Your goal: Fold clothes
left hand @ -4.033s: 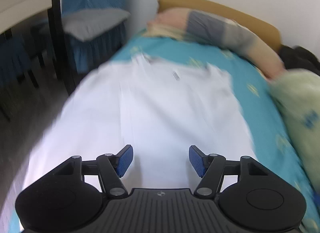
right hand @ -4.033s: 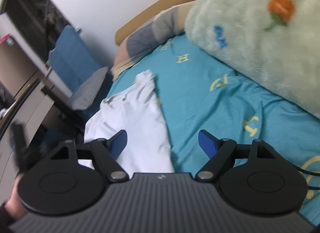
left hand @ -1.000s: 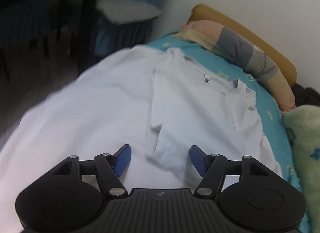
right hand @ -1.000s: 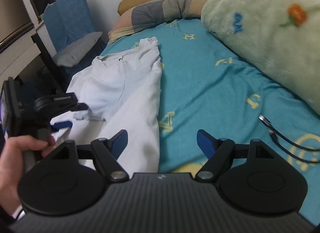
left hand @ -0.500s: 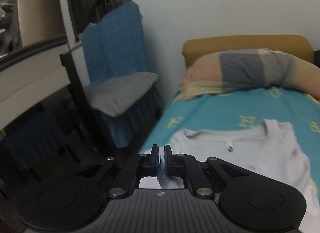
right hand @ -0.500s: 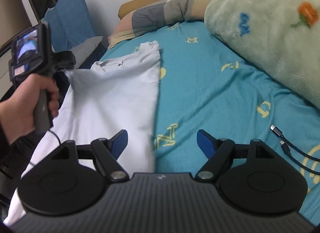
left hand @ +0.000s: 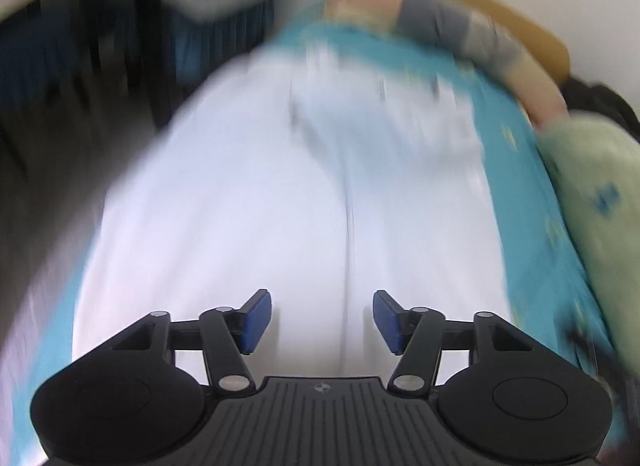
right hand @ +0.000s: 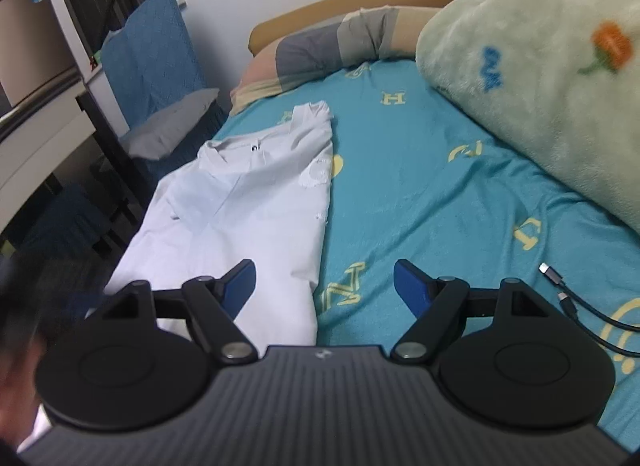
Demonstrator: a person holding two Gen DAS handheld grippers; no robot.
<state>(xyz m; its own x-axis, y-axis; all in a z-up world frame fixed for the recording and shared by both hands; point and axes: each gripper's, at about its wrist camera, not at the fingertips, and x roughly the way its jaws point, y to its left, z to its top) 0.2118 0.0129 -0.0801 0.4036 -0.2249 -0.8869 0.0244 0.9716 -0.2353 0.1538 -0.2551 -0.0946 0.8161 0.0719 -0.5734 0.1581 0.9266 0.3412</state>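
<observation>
A white T-shirt (right hand: 248,209) lies along the left side of the teal bed sheet (right hand: 420,193), collar toward the pillow, its left part folded over the body. In the blurred left wrist view the shirt (left hand: 280,193) fills the middle. My left gripper (left hand: 322,320) is open and empty, just above the shirt's lower part. My right gripper (right hand: 324,286) is open and empty, hovering over the shirt's lower right edge and the sheet.
A green fleece blanket (right hand: 552,77) is heaped at the right. A striped pillow (right hand: 332,49) lies by the tan headboard. Black USB cables (right hand: 576,310) lie on the sheet at right. A chair with blue cover (right hand: 156,77) stands left of the bed.
My left gripper was shut on the shirt's left edge and held it up; it has let go, opened and swung back low over the shirt. The shirt's left part now lies folded inward.
</observation>
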